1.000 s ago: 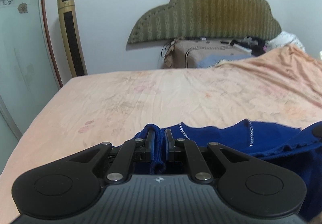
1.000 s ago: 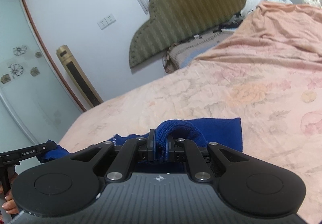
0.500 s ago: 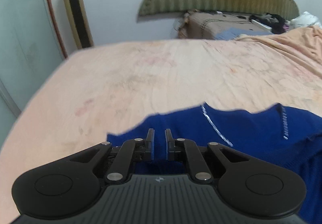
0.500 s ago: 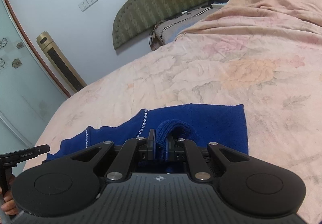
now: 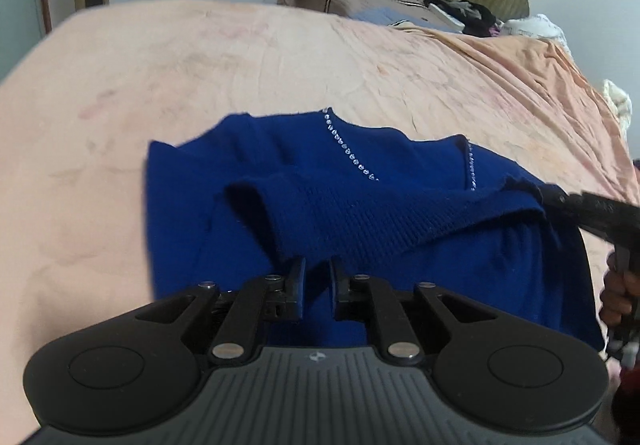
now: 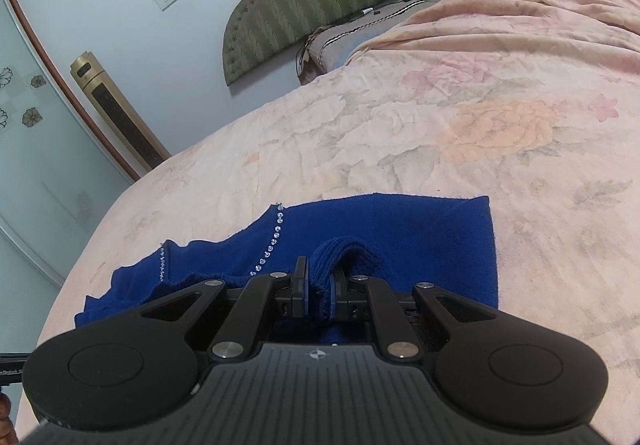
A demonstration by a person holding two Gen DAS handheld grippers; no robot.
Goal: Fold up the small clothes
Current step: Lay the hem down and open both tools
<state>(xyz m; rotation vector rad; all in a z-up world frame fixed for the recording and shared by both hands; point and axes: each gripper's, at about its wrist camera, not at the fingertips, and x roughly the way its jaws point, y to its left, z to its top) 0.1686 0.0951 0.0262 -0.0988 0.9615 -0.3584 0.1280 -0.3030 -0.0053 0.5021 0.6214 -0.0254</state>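
Peach bed [image 5: 200,77], blue knit top [image 5: 400,213] half folded.
Left tool [image 5: 316,277] and right tool [image 6: 318,285] both clench its hem; flattening remains.

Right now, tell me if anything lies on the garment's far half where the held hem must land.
Nothing visible does: the blue knit garment lies bare beyond the raised hem on the peach floral bedsheet; both grippers hold fabric.
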